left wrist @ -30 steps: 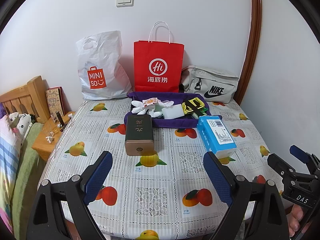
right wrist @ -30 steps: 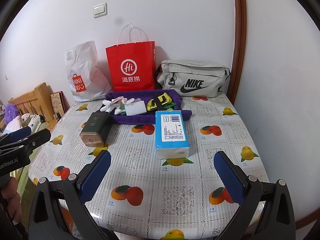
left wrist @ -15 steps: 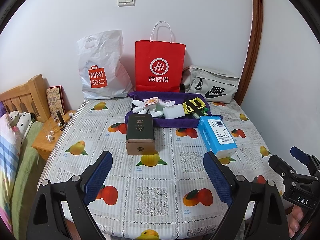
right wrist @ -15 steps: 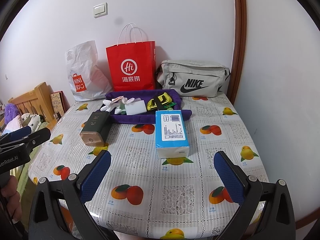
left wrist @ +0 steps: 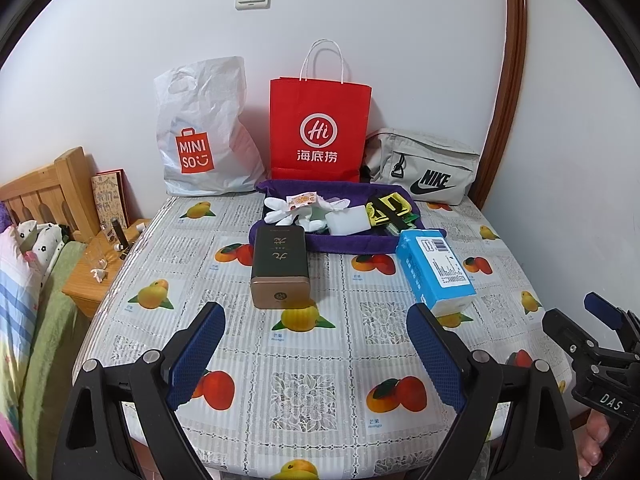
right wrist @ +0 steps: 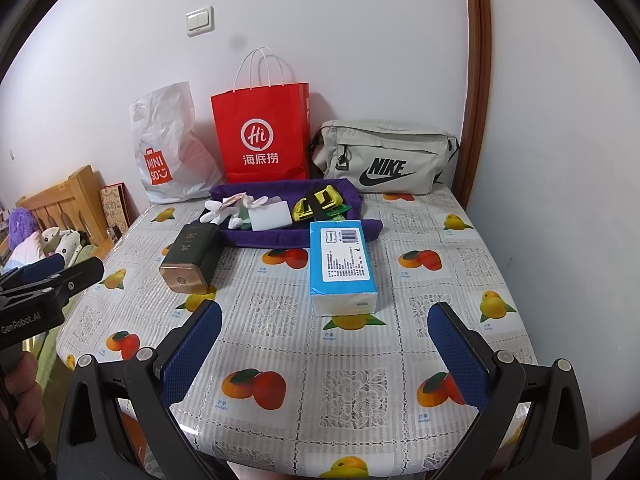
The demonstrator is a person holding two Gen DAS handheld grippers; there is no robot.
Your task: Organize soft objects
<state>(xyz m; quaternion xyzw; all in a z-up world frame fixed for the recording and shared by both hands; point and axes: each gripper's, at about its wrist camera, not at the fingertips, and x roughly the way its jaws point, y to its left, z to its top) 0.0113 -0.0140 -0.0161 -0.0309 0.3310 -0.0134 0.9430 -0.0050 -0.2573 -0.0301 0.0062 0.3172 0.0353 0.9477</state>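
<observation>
A blue tissue pack (left wrist: pixel 434 268) (right wrist: pixel 343 264) lies on the fruit-print table, in front of a purple cloth tray (left wrist: pixel 344 242) (right wrist: pixel 280 236) that holds a white sponge (left wrist: pixel 347 220) (right wrist: pixel 269 216), white gloves (left wrist: pixel 290 212) and yellow-black straps (left wrist: pixel 390 208) (right wrist: pixel 318 202). A dark tin with a gold end (left wrist: pixel 279 266) (right wrist: pixel 190 258) lies left of the pack. My left gripper (left wrist: pixel 316 354) is open and empty above the table's near edge. My right gripper (right wrist: pixel 326 354) is open and empty, short of the tissue pack.
Against the wall stand a white Miniso bag (left wrist: pixel 204 128) (right wrist: pixel 168 148), a red paper bag (left wrist: pixel 319 128) (right wrist: pixel 262 136) and a grey Nike bag (left wrist: pixel 426 172) (right wrist: pixel 384 160). A wooden bedside stand (left wrist: pixel 96 268) and a bed (left wrist: pixel 24 280) are at the left.
Both grippers have stayed nearly still; the left view has shifted very slightly. Nothing on the table has moved.
</observation>
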